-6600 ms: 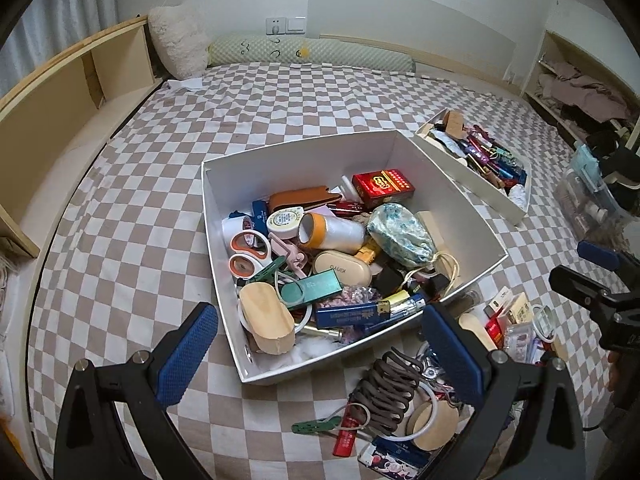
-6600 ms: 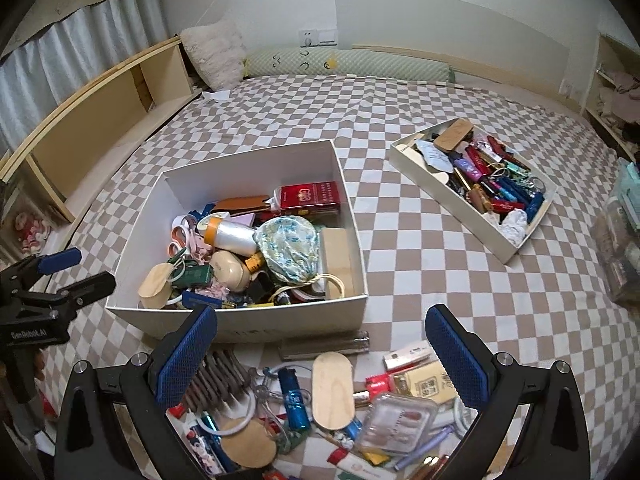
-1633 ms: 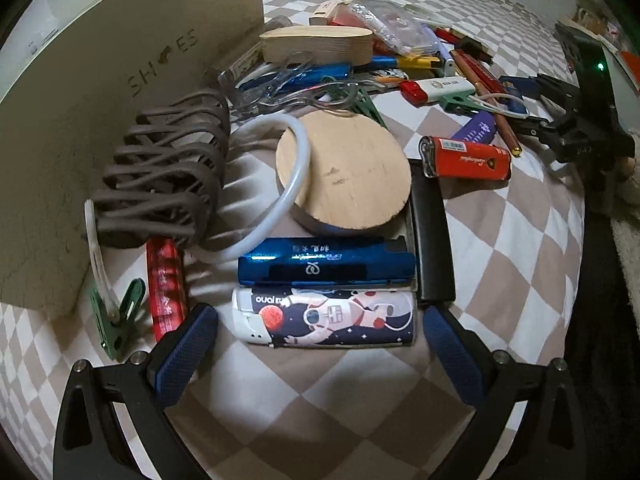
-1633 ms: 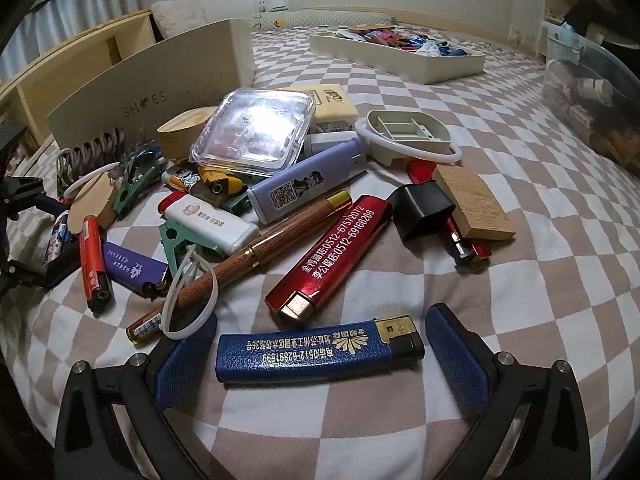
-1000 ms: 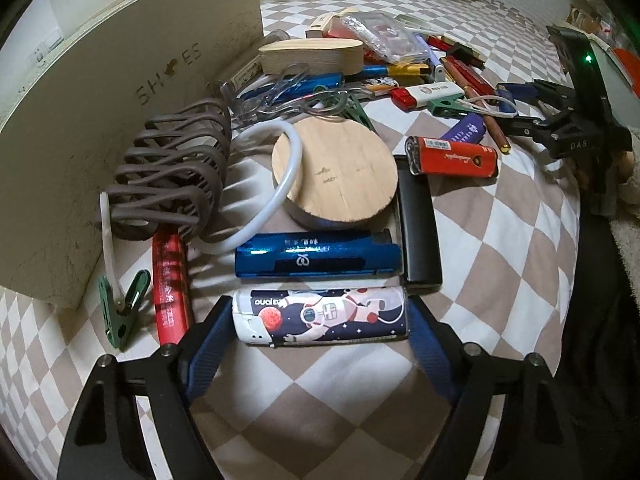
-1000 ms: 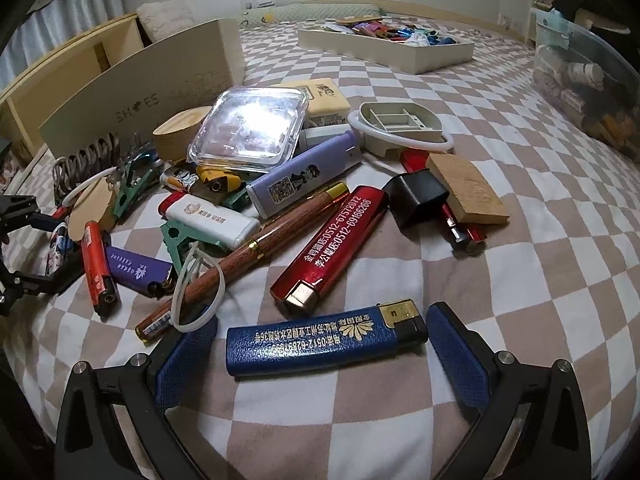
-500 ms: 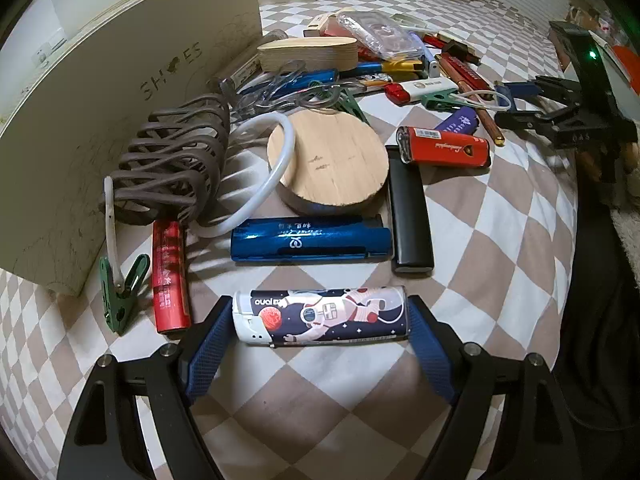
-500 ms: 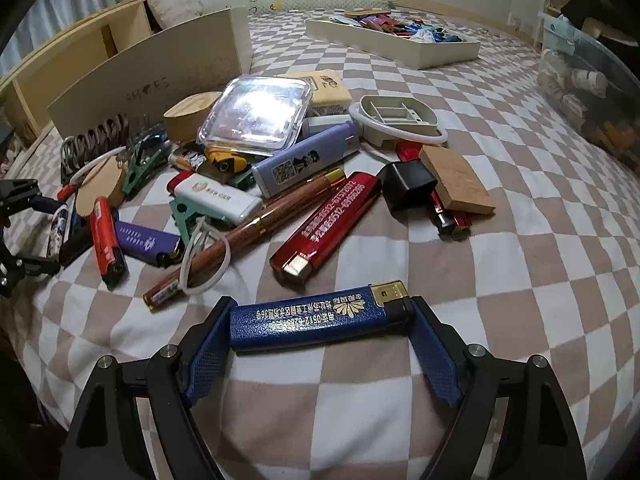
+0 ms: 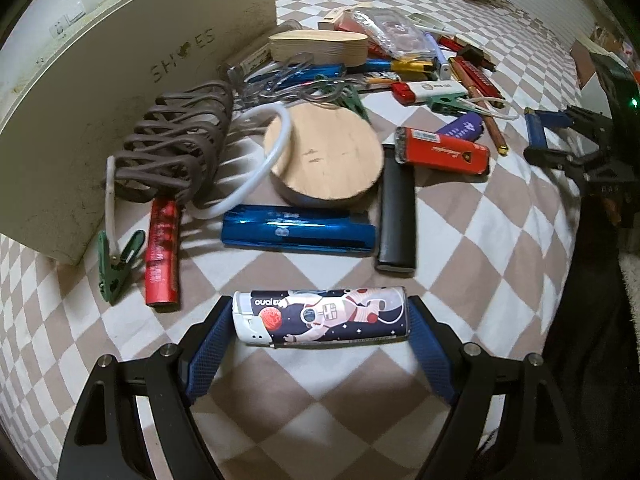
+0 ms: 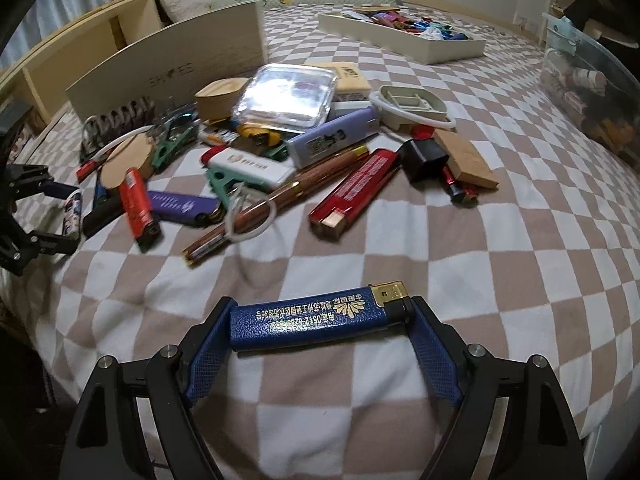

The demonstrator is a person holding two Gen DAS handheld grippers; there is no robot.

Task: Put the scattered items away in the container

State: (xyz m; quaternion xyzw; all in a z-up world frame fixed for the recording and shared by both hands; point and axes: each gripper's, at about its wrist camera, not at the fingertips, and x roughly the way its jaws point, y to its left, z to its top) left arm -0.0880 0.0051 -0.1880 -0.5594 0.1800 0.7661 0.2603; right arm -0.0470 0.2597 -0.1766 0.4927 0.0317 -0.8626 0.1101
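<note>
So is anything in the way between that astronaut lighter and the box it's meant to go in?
The astronaut lighter is in the left gripper. Between it and the shoe box lies clutter, and the tall wall must be cleared.

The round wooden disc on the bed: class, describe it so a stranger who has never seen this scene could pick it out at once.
Start at the tall beige cardboard box marked SHOES on the checked bedspread. Beside its wall lies a coiled grey-brown cord, and right of that cord sits the round, flat, pale wooden disc, with a white tube ring looped against its edge. It is the only circular piece among long, narrow lighters.
</note>
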